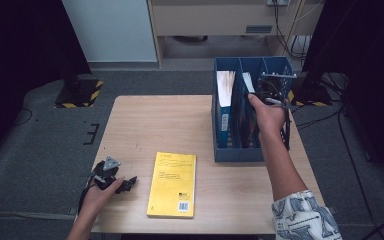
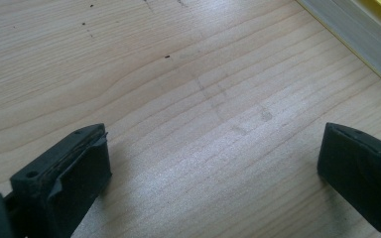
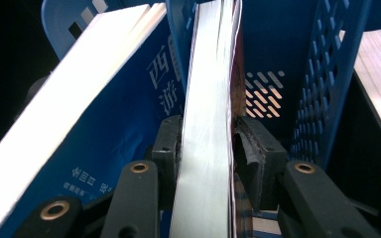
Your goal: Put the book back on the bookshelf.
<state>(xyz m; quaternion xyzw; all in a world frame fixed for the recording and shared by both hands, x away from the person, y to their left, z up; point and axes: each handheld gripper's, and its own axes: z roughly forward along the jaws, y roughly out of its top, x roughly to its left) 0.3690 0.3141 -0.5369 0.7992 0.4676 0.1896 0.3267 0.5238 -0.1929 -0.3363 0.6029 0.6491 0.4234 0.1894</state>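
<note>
A book (image 3: 206, 124) is set upright in the blue rack (image 1: 240, 152) at two o'clock, the right gripper (image 3: 208, 144) loosened around it, while the yellow book (image 1: 172, 184) at six o'clock is left beside the open left gripper (image 2: 213, 163).

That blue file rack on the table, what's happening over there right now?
A person is sorting books into the blue file rack. The right gripper has its fingers on either side of a book standing in the middle slot; the left one touches it, while a small gap shows at the right one. A blue book leans in the next slot. The left gripper rests open on the table, beside a yellow book lying flat.
</note>
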